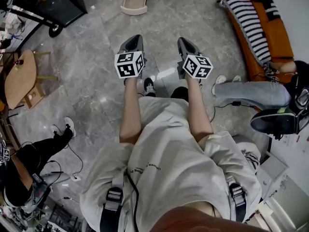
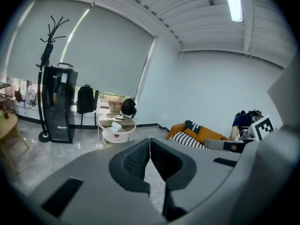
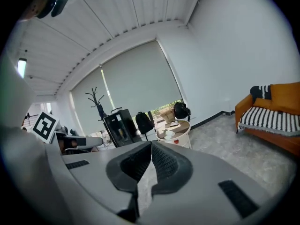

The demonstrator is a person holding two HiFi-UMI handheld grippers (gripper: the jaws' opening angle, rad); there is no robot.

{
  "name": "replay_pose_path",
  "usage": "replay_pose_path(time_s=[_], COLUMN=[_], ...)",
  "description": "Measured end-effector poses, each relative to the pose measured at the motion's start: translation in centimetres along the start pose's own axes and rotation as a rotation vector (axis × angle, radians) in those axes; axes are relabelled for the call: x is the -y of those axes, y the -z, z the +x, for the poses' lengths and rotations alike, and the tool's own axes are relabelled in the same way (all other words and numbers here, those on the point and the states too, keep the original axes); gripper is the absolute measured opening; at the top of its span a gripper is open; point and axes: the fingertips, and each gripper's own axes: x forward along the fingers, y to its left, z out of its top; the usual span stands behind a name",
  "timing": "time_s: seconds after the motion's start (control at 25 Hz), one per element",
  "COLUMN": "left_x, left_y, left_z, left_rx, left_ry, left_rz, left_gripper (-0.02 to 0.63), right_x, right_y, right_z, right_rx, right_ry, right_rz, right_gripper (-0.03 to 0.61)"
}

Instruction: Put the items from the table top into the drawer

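Both grippers are pressed together on nothing: the left gripper (image 2: 149, 144) and the right gripper (image 3: 151, 146) each show their pads meeting at the tips, held out over bare floor (image 1: 96, 71). The items (image 2: 115, 125) lie on a small round white desk (image 1: 133, 7) at the top centre of the head view, well apart from both grippers. They are too small to name, though one is pale and roll-like. They look light and perhaps soft, so a gentle pinch across the middle should serve. No drawer shows plainly.
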Motion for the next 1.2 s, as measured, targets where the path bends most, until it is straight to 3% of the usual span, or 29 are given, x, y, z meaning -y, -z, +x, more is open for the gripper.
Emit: replay_pose_path(time_s=[0.16,0.4,0.6,0.88,1.2], left_x=[-3.0,-3.7,-6.0,-8.0,-6.1], left_y=[0.6,-0.6,-1.2,-8.0,-13.0], left_z=[0.3,2.3,4.6,12.1,22.7], left_rx=[0.004,-0.007,-0.028,-0.002,-0.032], left_ry=[0.000,0.000,-0.054,-0.096,-0.102], left_rz=[-0.062,-0.038,-0.021,0.003,0.055], left_gripper=[0.021,0.021,0.021,0.021,0.021], right_x=[0.4,1.5,1.9,4.2,7.5], right_y=[0.7,-0.6,-0.8,-7.2,-13.6], right_z=[1.3,4.8,9.9,18.9,28.1], right_rx=[-0.024,-0.009,-0.042,-0.040,-0.078], right_ry=[0.018,-0.004,-0.066,-0.145,-0.269], right_rz=[-0.023,0.039,0.046,0.060,0.033], right_gripper=[0.034,0.034,0.034,0.034,0.034])
